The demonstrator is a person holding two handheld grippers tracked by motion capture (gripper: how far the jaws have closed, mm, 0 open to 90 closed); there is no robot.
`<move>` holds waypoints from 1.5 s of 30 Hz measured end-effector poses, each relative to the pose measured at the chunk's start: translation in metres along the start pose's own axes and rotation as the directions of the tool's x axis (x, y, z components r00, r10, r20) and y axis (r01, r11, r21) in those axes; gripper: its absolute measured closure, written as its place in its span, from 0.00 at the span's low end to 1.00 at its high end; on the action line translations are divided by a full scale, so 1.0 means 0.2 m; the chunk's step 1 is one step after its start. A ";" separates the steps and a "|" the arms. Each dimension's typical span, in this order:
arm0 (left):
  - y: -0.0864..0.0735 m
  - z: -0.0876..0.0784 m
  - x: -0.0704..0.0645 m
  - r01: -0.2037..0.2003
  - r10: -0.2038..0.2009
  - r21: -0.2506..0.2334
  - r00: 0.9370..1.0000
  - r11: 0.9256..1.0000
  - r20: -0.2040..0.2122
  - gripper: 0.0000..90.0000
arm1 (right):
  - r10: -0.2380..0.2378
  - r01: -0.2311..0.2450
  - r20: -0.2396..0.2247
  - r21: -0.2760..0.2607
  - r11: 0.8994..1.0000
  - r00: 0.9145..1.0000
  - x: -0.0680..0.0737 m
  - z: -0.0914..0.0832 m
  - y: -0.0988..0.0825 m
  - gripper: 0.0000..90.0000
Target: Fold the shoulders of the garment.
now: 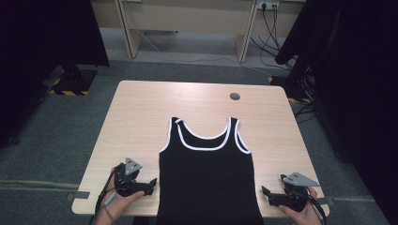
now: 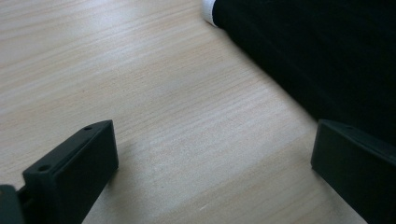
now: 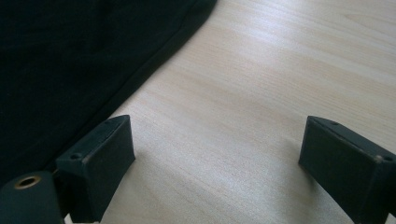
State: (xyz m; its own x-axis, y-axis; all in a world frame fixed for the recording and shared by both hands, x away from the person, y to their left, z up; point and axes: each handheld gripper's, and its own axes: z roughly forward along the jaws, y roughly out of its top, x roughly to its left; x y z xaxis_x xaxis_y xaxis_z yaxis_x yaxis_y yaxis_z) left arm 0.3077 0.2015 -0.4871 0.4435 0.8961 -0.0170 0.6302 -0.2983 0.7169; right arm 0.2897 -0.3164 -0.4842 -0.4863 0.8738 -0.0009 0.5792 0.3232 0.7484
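- On the light wooden table (image 1: 141, 117), a black tank top (image 1: 206, 178) lies flat and face up, its white-trimmed neckline and straps pointing to the far edge and its hem reaching the near edge.
- At the near left, the left gripper (image 1: 152, 183) rests low on the table just beside the tank top's left side seam, held in the person's left hand (image 1: 123, 199), jaws pointing toward the cloth.
- From the left gripper view, its two black jaws stand wide apart with bare wood between them; the left gripper (image 2: 212, 163) is released and grasps nothing, and the black cloth (image 2: 327, 60) runs past the right-hand jaw, whether touching it I cannot tell.
- A strip of white trim (image 2: 208, 11) of the armhole shows at the top of that view.
- At the near right, the right gripper (image 1: 267, 194) sits near the table's front edge, close beside the tank top's right seam, held in the right hand (image 1: 302, 213), a grey three-cornered plate on top.
- From the right gripper view, its jaws are likewise spread wide over bare table; the right gripper (image 3: 217, 149) is released and empty, and the tank top's edge (image 3: 70, 70) lies just beside the left-hand jaw.
- Near the far right corner, a round dark cable hole (image 1: 234, 96) sits in the table, well apart from the tank top.
- Beyond the table, grey carpet (image 1: 56, 131) and a pale desk (image 1: 187, 23) are visible.
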 end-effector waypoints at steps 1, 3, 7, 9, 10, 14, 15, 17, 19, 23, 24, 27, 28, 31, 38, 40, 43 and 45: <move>0.00 0.00 0.00 0.000 0.000 0.000 1.000 1.000 0.000 0.00 | 0.000 0.000 0.000 0.000 1.000 1.000 0.00 0.00 0.00 0.12; 0.00 0.00 0.00 0.000 0.000 0.000 1.000 1.000 0.000 0.00 | 0.001 -0.001 0.000 -0.001 1.000 1.000 0.00 0.00 0.00 0.12; 0.00 0.00 0.00 0.001 -0.001 0.000 1.000 1.000 -0.001 0.00 | 0.001 -0.001 0.000 -0.001 1.000 1.000 0.00 0.00 0.00 0.12; 0.00 0.00 0.00 0.002 -0.002 0.000 1.000 1.000 0.000 0.00 | 0.000 0.000 0.000 -0.001 1.000 1.000 0.00 0.00 0.00 0.12; 0.00 0.00 0.00 0.003 -0.003 -0.001 1.000 1.000 0.000 0.00 | 0.000 0.000 0.000 -0.001 1.000 1.000 0.00 0.00 0.00 0.12; 0.00 -0.01 0.00 0.015 -0.015 -0.012 1.000 1.000 0.008 0.01 | -0.001 0.001 -0.001 -0.002 1.000 1.000 0.00 0.00 0.00 0.12; -0.01 -0.01 0.00 0.014 -0.013 -0.014 1.000 1.000 0.015 0.02 | -0.001 0.001 -0.001 -0.002 1.000 1.000 0.00 0.00 0.00 0.12; 0.00 -0.01 -0.01 0.027 -0.026 -0.023 0.999 0.999 0.038 0.02 | -0.002 0.002 -0.002 -0.001 1.000 1.000 0.00 0.00 0.00 0.12; 0.00 -0.01 -0.02 0.018 -0.018 -0.021 0.999 1.000 0.040 0.02 | -0.001 0.001 -0.002 -0.002 1.000 1.000 0.00 0.00 0.00 0.12; 0.01 -0.02 -0.04 0.007 -0.005 -0.030 0.999 1.000 0.051 0.03 | 0.000 0.000 -0.002 -0.001 1.000 1.000 0.00 0.00 0.00 0.12; 0.01 -0.03 -0.05 0.010 -0.008 -0.032 0.998 0.999 0.055 0.03 | -0.001 0.001 -0.002 0.000 1.000 1.000 0.00 0.00 0.00 0.12; 0.02 -0.03 -0.05 0.012 -0.009 -0.038 0.998 0.999 0.062 0.03 | -0.001 0.001 -0.002 0.000 1.000 1.000 0.00 0.00 0.00 0.12; 0.02 -0.03 -0.06 0.012 -0.010 -0.039 0.998 0.999 0.064 0.03 | -0.002 0.002 -0.003 0.000 1.000 1.000 0.00 0.00 0.00 0.12; 0.04 -0.03 -0.06 0.015 -0.012 -0.043 0.998 0.999 0.067 0.03 | -0.002 0.002 -0.004 0.002 1.000 1.000 0.00 0.00 0.00 0.12; 0.08 0.00 -0.06 0.006 -0.002 -0.048 0.996 0.999 0.091 0.02 | -0.003 0.003 -0.003 0.002 1.000 1.000 0.00 0.00 0.00 0.12; 0.11 0.01 -0.06 0.005 -0.001 -0.047 0.996 0.999 0.095 0.02 | -0.001 0.001 -0.003 0.002 1.000 1.000 0.00 0.00 0.00 0.12; 0.14 0.02 -0.05 0.008 -0.003 -0.045 0.995 0.999 0.101 0.02 | 0.000 0.000 -0.003 0.002 1.000 1.000 0.00 0.00 0.00 0.12; 0.16 0.03 -0.05 0.010 -0.005 -0.047 0.994 0.999 0.105 0.02 | 0.000 0.000 -0.003 0.002 1.000 1.000 0.00 0.00 0.00 0.12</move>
State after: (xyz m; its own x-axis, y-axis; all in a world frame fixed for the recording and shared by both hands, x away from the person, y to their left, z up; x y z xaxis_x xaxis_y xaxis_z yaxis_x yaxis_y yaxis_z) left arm 0.3265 0.1820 -0.4681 0.5047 0.8582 -0.0936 0.6041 -0.2736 0.7484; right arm 0.2906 -0.3161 -0.4839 -0.4887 0.8725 0.0010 0.5806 0.3243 0.7468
